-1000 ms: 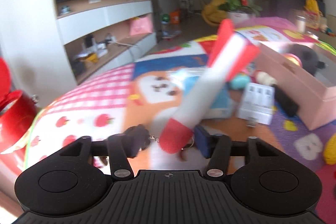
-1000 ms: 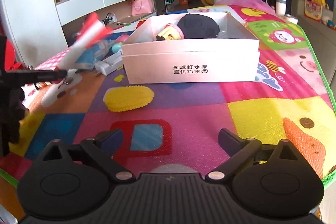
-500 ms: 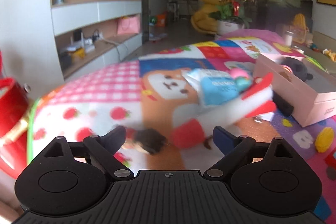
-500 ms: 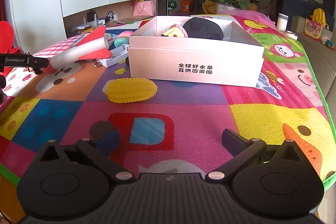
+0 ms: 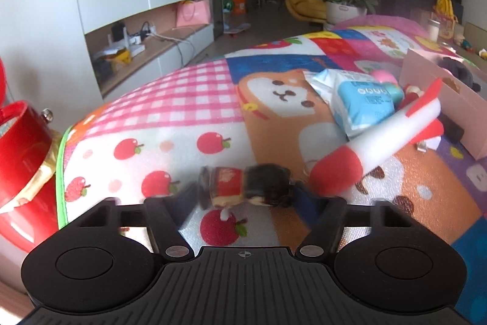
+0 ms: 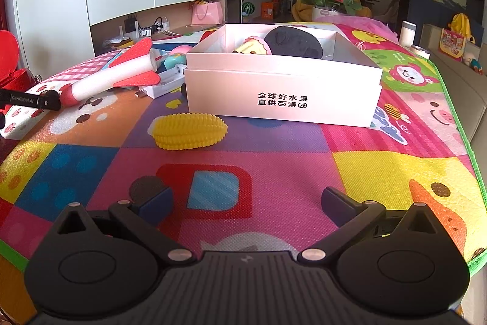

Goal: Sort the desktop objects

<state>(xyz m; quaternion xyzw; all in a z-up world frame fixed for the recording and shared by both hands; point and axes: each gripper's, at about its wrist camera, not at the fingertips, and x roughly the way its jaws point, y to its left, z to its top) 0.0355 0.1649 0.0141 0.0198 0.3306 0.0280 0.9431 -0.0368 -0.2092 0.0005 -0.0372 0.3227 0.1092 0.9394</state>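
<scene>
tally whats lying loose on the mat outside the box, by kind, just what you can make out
rocket: 1
corn: 1
doll: 1
blue and white packet: 1
white pack: 1
total: 5; the small things behind the rocket are too hidden to count

A small doll keychain point(image 5: 243, 188) lies sideways on the mat beside a red-tipped foam rocket point(image 5: 377, 142).

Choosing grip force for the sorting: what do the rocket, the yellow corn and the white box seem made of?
Rocket: likely soft foam, matte, rounded edges. Yellow corn: probably rubbery plastic, slight sheen, moulded kernels. White box: looks like smooth cardboard, thin straight walls with printed text.
</scene>
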